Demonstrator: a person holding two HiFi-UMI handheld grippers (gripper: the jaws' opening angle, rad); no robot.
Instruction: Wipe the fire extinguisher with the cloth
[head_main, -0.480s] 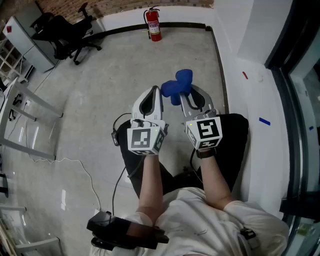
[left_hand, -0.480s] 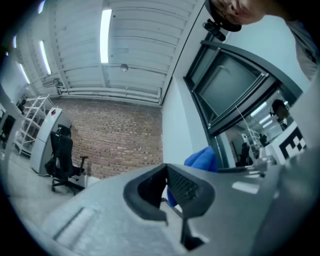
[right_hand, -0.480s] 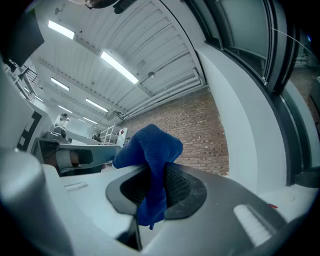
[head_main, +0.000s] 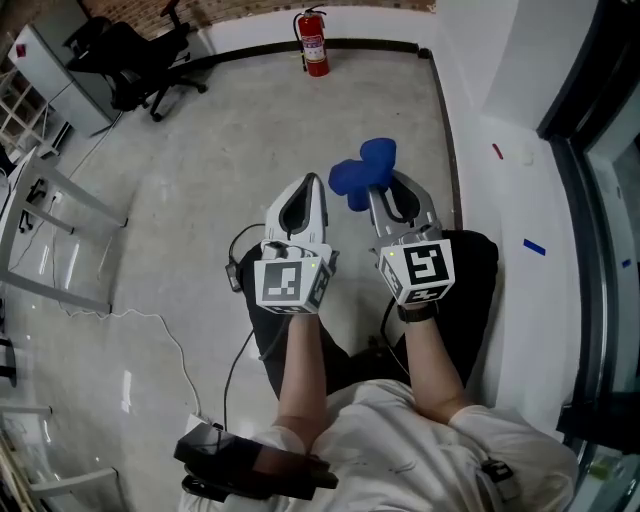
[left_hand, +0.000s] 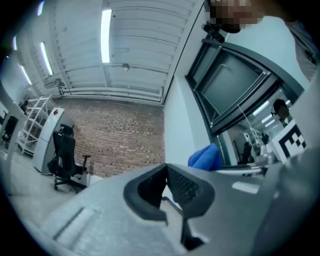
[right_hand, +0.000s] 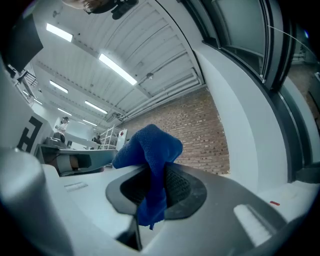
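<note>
Nearest me, my left gripper (head_main: 309, 185) had its jaws pressed together on nothing, while my right gripper (head_main: 386, 190) pinched the blue cloth (head_main: 362, 168), which bunched out beyond its tips. I judged I should first cross the bare concrete floor (head_main: 190, 170), then present that bunch squarely. The red fire extinguisher (head_main: 315, 45) stood well apart at the far wall, with an office chair (head_main: 135, 65) at far left.

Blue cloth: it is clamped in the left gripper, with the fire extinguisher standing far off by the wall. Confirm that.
Not right. The blue cloth is clamped in the right gripper, as the right gripper view shows; the left gripper is shut on nothing. The fire extinguisher does stand far off by the wall.
</note>
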